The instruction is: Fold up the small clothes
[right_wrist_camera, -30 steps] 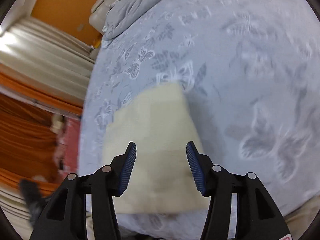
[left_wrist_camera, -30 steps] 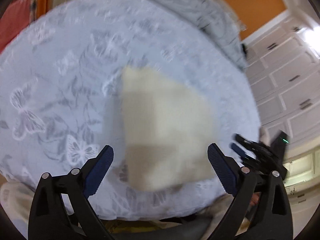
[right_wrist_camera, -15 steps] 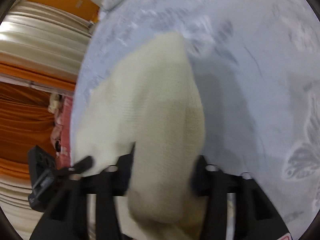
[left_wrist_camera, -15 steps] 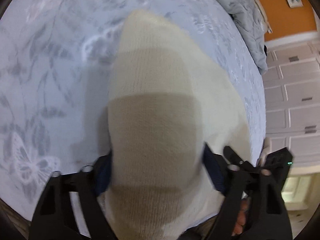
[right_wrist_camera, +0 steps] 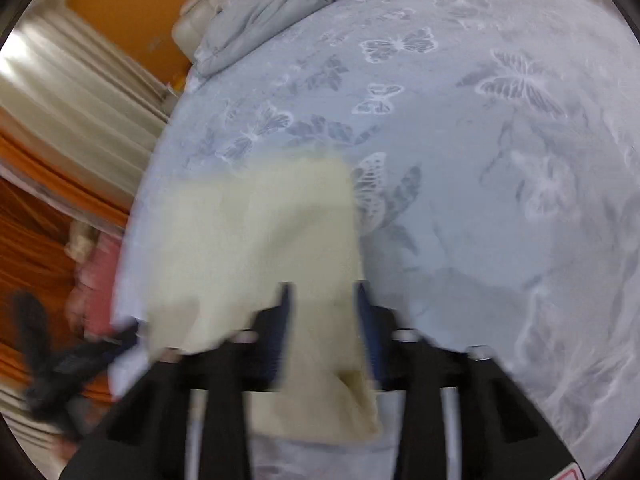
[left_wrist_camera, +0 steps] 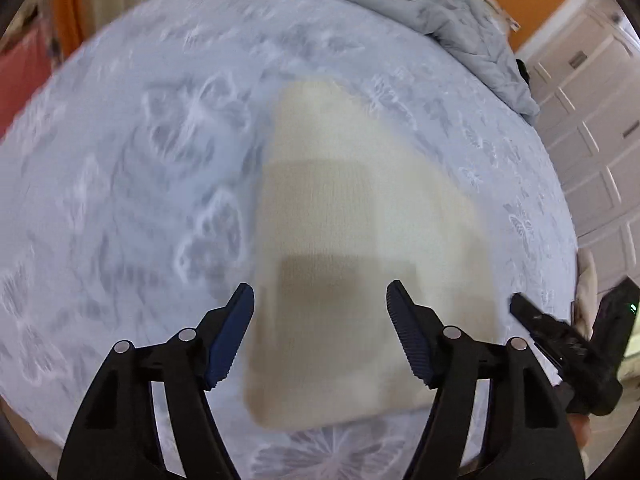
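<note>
A cream knitted cloth (left_wrist_camera: 360, 208) lies folded on the pale blue butterfly bedsheet (left_wrist_camera: 140, 160), near the bed's front edge. My left gripper (left_wrist_camera: 319, 292) hovers over the cloth's near part; its jaws are opening and touch nothing. In the right wrist view the cloth (right_wrist_camera: 260, 232) runs up between the jaws of my right gripper (right_wrist_camera: 323, 296), which are closing and pinch a bunched strip of its near edge. The right gripper (left_wrist_camera: 560, 340) also shows at the right edge of the left wrist view. The left gripper (right_wrist_camera: 52, 360) is a dark blur at the lower left of the right wrist view.
A crumpled grey duvet (left_wrist_camera: 420, 4) lies at the far end of the bed, also seen as a duvet (right_wrist_camera: 280, 12) top centre. White wardrobe doors (left_wrist_camera: 592, 120) stand to the right, and orange and cream curtains (right_wrist_camera: 60, 140) hang to the left.
The left gripper has pulled back from the cloth it was pressed close to, and its jaws stand apart. The right jaws have narrowed onto the cloth's near edge.
</note>
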The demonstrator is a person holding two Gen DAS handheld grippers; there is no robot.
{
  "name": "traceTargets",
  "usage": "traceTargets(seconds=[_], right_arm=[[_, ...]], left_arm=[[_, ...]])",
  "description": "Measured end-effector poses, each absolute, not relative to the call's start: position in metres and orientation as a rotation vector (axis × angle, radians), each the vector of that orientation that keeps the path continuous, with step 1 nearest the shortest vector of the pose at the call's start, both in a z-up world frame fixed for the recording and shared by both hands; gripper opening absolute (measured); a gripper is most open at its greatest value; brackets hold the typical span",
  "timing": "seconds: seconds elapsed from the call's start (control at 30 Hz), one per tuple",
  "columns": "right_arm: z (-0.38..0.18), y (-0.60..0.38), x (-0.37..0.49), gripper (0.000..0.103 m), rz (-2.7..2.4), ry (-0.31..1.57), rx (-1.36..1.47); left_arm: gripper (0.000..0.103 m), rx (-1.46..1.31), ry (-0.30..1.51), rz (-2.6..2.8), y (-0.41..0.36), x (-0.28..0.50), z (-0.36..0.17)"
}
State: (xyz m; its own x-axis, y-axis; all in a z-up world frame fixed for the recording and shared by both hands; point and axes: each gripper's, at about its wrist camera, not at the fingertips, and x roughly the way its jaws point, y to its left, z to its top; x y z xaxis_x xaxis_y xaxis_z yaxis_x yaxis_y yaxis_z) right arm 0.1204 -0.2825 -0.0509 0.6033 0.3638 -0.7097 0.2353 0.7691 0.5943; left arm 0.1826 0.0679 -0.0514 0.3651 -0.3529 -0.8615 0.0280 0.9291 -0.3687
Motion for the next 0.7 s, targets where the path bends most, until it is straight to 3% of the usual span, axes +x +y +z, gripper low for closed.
traceTargets(seconds=[0.1,0.2,0.27,0.33,0.4,0.43,0.47,0.5,0.53,0.6,0.7], right_arm=[[-0.031,-0.251,0.119,0.017,0.171,0.952,0.615],[-0.059,-0.222,0.135,0.017,0.143,1.053,0.447],[-0.090,-0.217,0.145,0.005,0.091,1.138,0.391],[-0.087,-0.222,0.144,0.005,0.085,1.120,0.429],[-0.067,-0.228,0.137,0.016,0.082,1.076,0.475],[-0.059,-0.232,0.130,0.030,0.066,1.048,0.474],[-0.054,-0.238,0.122,0.053,0.031,1.026,0.469],[-0.054,-0.241,0.115,0.060,0.006,1.017,0.466],[-0.058,-0.242,0.110,0.062,-0.002,1.020,0.465],[-0.082,-0.243,0.113,0.059,-0.003,1.115,0.474],[-0.097,-0.242,0.115,0.034,0.034,1.137,0.489]], left_arm=[[0.068,-0.317,1.120,-0.217,0.077,0.166,-0.045],[0.068,-0.255,1.134,-0.186,0.072,0.162,-0.053],[0.072,-0.245,1.151,-0.171,0.069,0.164,-0.060],[0.074,-0.239,1.155,-0.172,0.068,0.166,-0.060],[0.074,-0.225,1.152,-0.166,0.068,0.166,-0.058],[0.074,-0.217,1.155,-0.167,0.068,0.165,-0.057],[0.074,-0.214,1.156,-0.169,0.068,0.166,-0.058],[0.074,-0.214,1.155,-0.170,0.068,0.166,-0.058],[0.074,-0.217,1.154,-0.169,0.068,0.166,-0.059],[0.075,-0.220,1.157,-0.169,0.068,0.167,-0.059],[0.075,-0.216,1.158,-0.167,0.068,0.166,-0.059]])
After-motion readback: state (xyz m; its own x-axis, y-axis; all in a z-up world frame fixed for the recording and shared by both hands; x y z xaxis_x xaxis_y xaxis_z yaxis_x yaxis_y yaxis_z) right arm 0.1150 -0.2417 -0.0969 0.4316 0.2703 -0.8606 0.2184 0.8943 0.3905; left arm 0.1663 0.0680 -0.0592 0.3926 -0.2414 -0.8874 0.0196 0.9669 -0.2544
